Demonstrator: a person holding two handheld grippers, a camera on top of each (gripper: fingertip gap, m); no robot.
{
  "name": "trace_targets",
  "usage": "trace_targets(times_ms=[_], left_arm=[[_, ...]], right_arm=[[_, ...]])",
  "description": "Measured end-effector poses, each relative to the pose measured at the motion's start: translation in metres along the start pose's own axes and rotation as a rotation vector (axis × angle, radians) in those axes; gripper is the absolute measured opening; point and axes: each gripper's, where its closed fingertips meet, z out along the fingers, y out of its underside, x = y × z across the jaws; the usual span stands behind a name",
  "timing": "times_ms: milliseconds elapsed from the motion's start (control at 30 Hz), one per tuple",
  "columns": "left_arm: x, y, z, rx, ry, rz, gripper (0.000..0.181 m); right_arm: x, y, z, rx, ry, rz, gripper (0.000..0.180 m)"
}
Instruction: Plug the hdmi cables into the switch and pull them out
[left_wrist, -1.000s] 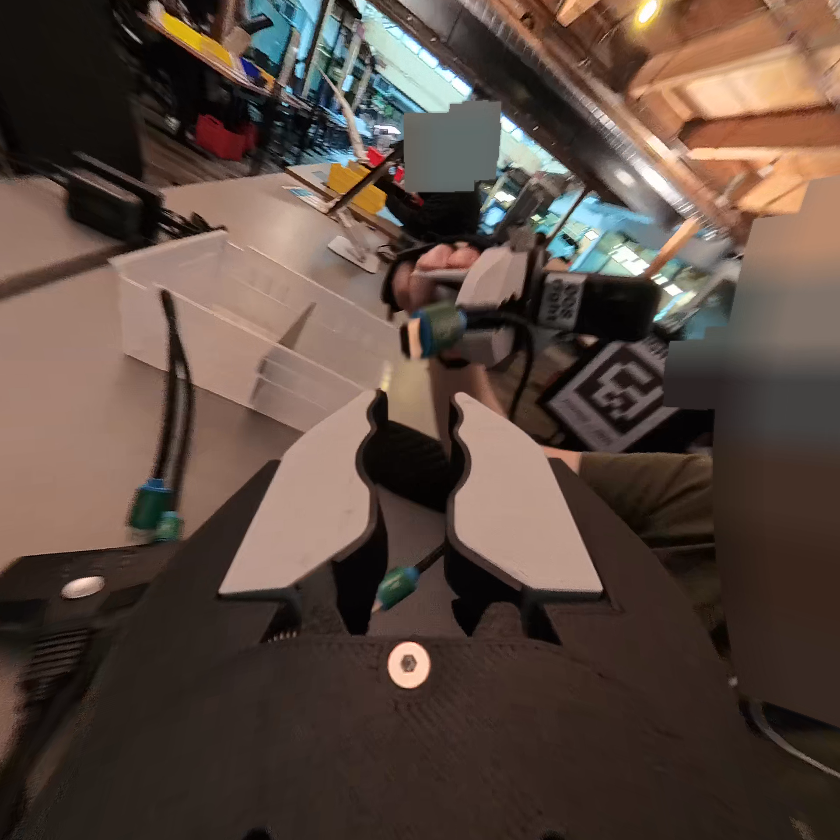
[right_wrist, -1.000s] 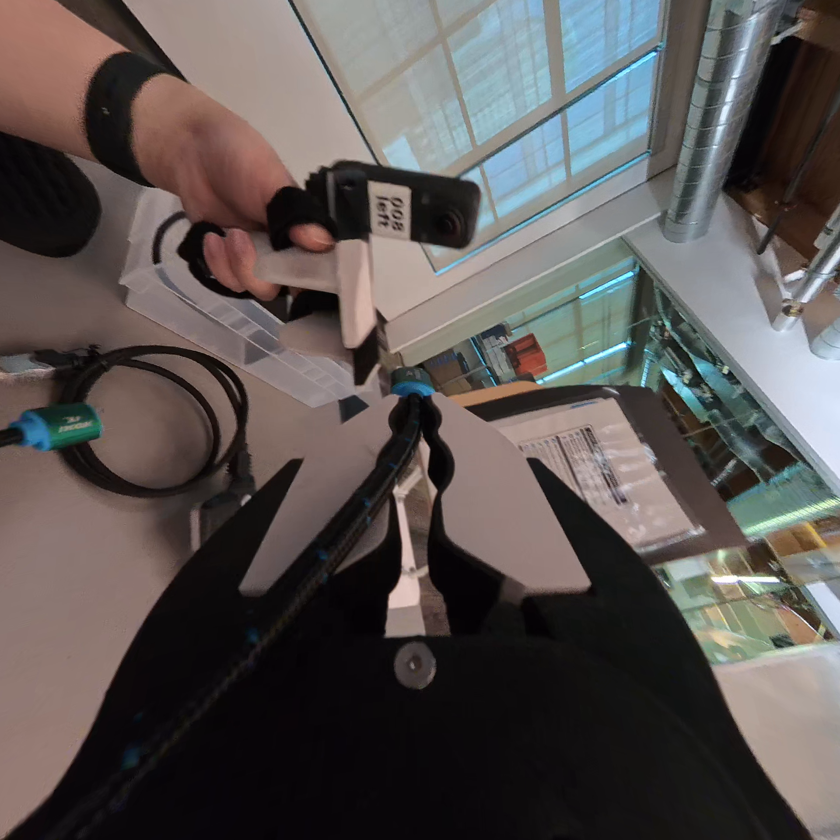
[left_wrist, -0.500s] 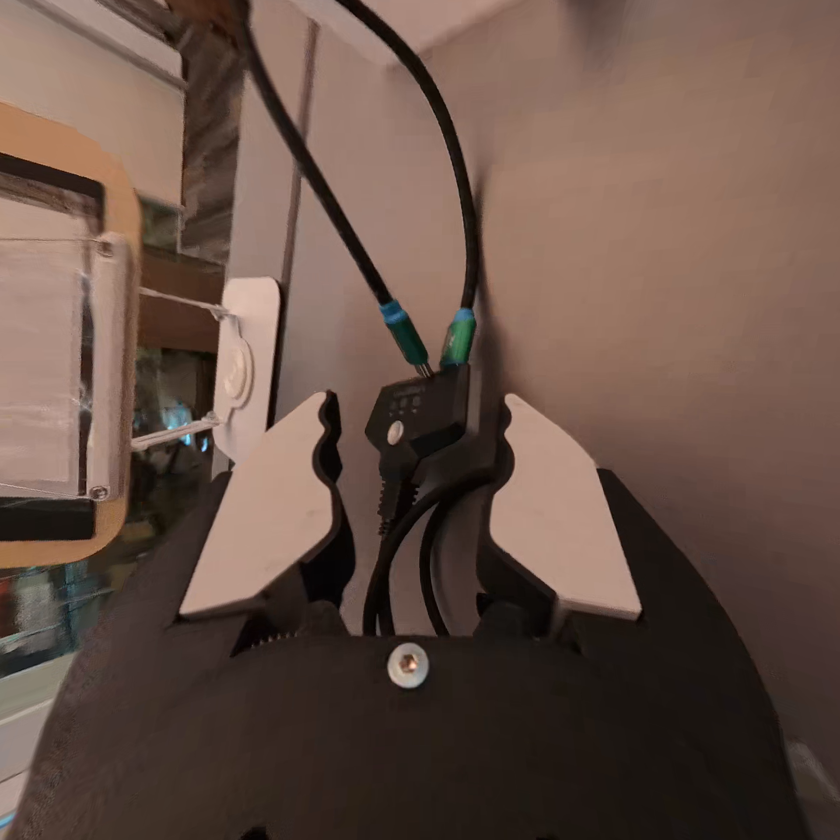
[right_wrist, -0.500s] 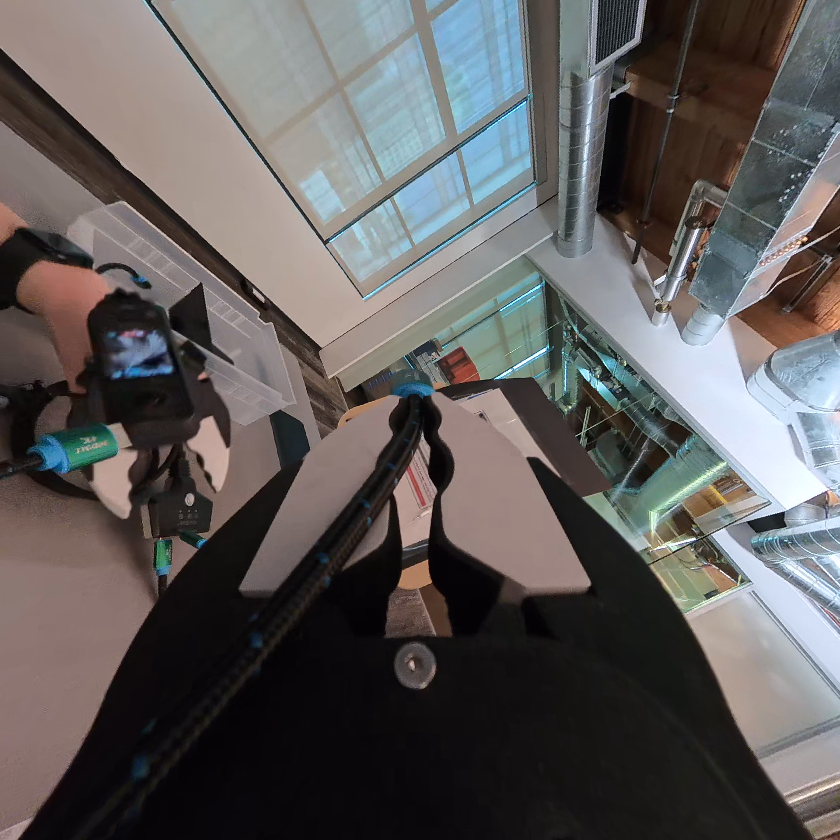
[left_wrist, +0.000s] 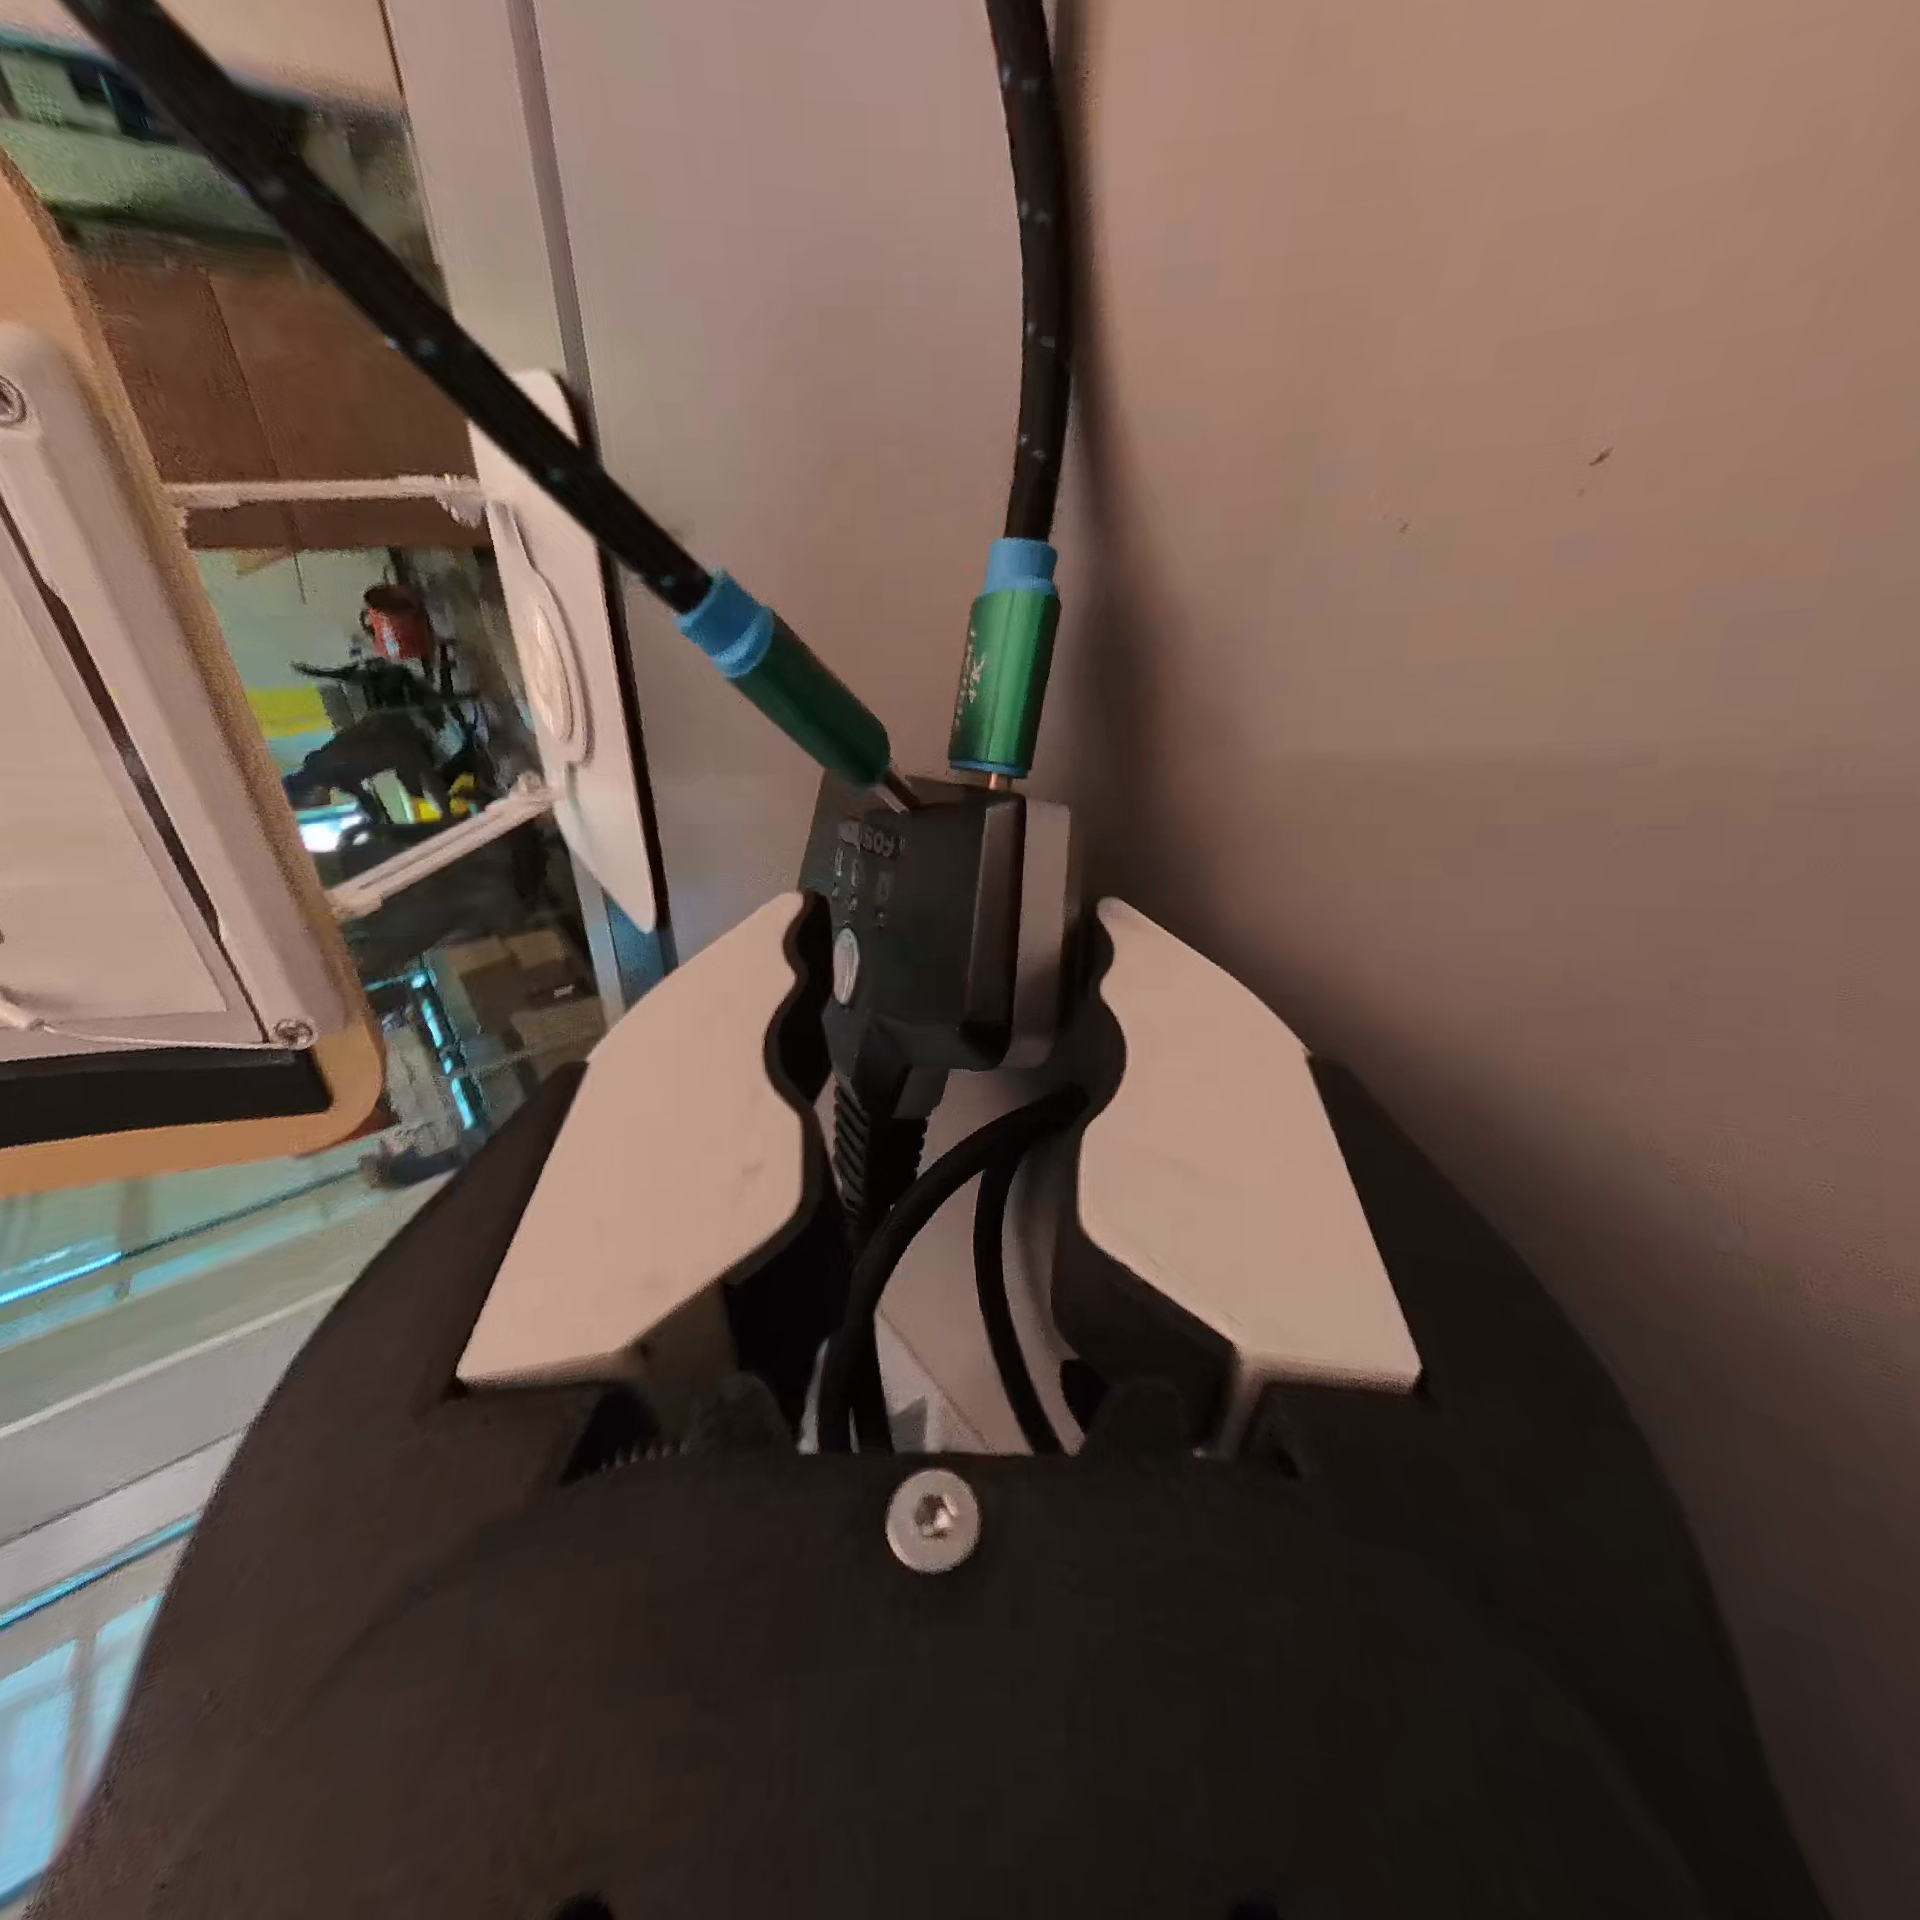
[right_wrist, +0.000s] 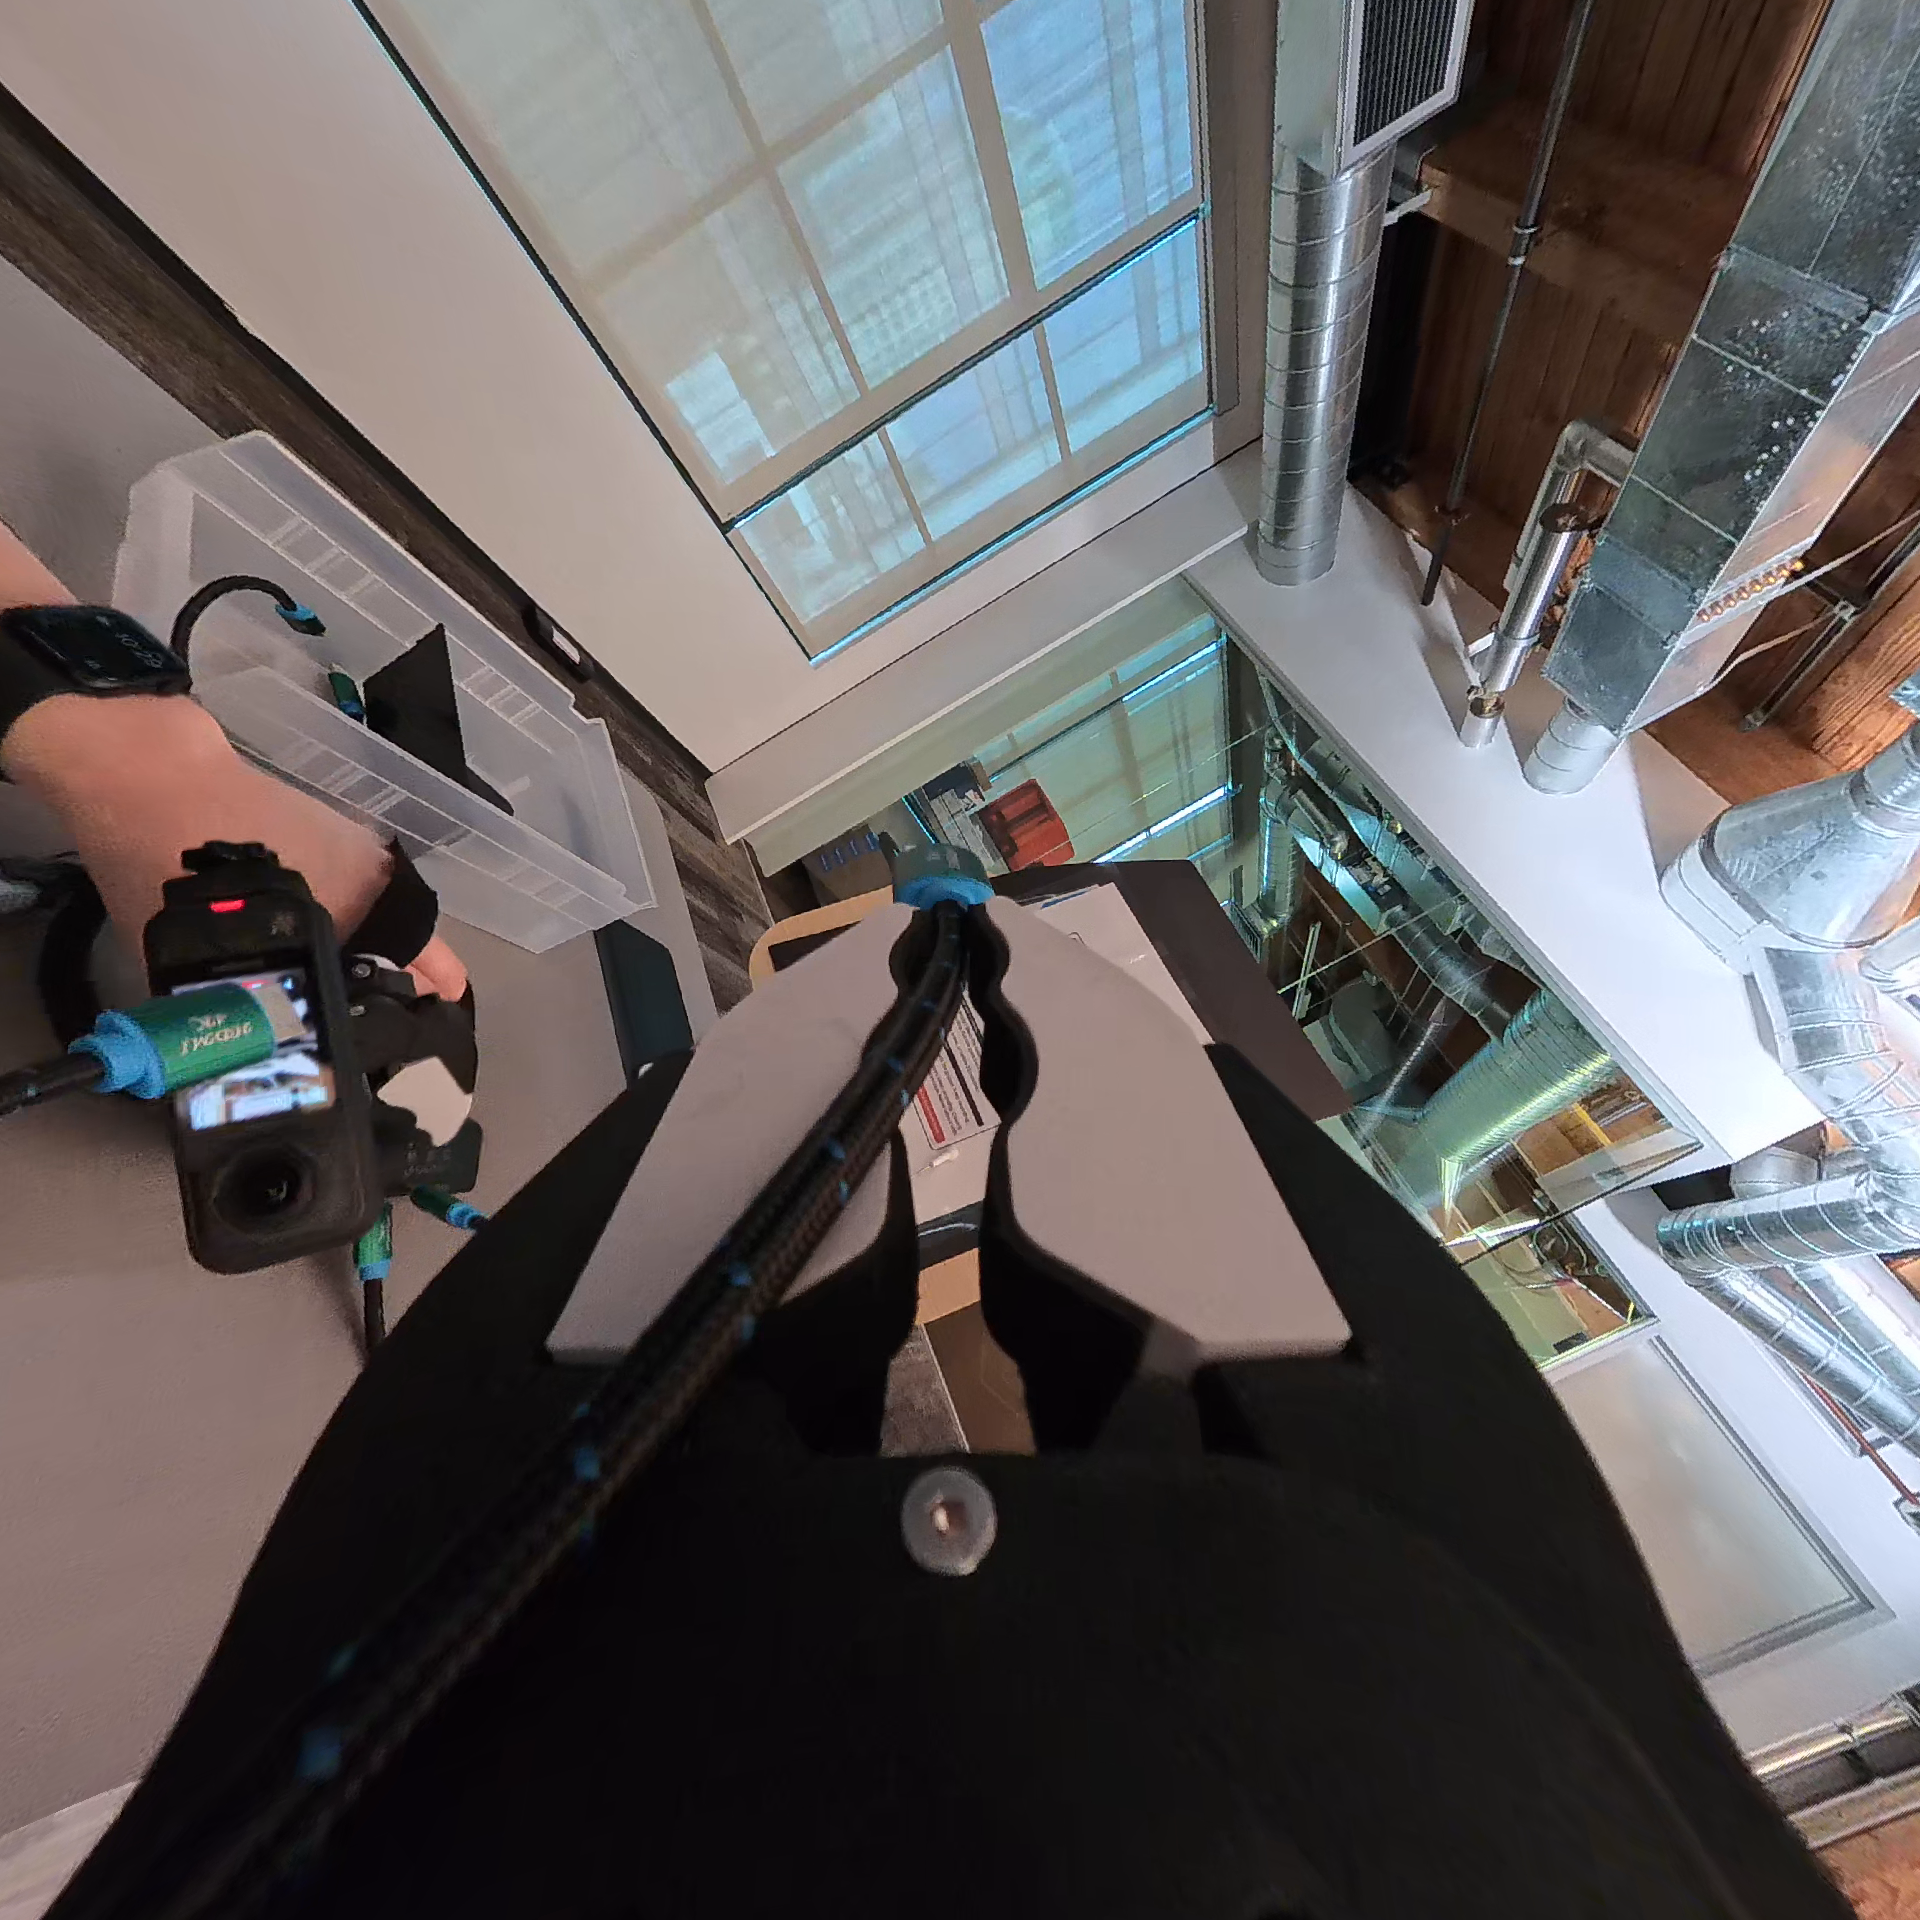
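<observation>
Left claw (left_wrist: 945, 940) gapes around the small black plastic HDMI switch (left_wrist: 914, 925), two green-plugged cables beyond it; right claw (right_wrist: 951, 940) pinches a black braided cable (right_wrist: 810, 1164).

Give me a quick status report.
Left gripper open around HDMI switch, two green plugs in it. Right gripper shut on braided HDMI cable. Nothing blocking.

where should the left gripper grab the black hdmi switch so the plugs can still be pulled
Grip the black switch across its two long side faces, coming from its pigtail end as the left gripper does now. The two green plugs enter the far end, so its fingers stay clear of them.
</observation>
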Motion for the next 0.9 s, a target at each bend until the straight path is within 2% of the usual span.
trace_targets(times_ms=[233,333,500,633,900], left_arm=[[-0.012,0.019,0.014,-0.134,-0.114,0.124,0.031],[-0.024,0.017,0.006,-0.051,-0.119,0.068,0.022],[-0.055,0.022,-0.024,0.079,-0.092,-0.148,0.020],[-0.098,0.019,-0.072,0.292,-0.108,-0.344,0.021],[-0.194,0.015,-0.217,0.910,-0.162,-0.707,0.020]], right_arm=[[-0.004,0.007,0.006,-0.029,-0.017,-0.003,0.007],[-0.004,0.009,0.007,-0.039,-0.016,-0.006,0.007],[0.001,0.010,0.003,-0.028,0.004,0.010,0.007],[0.010,0.009,-0.005,-0.003,0.036,0.039,0.007],[0.037,0.021,-0.014,0.070,0.159,0.206,0.007]])
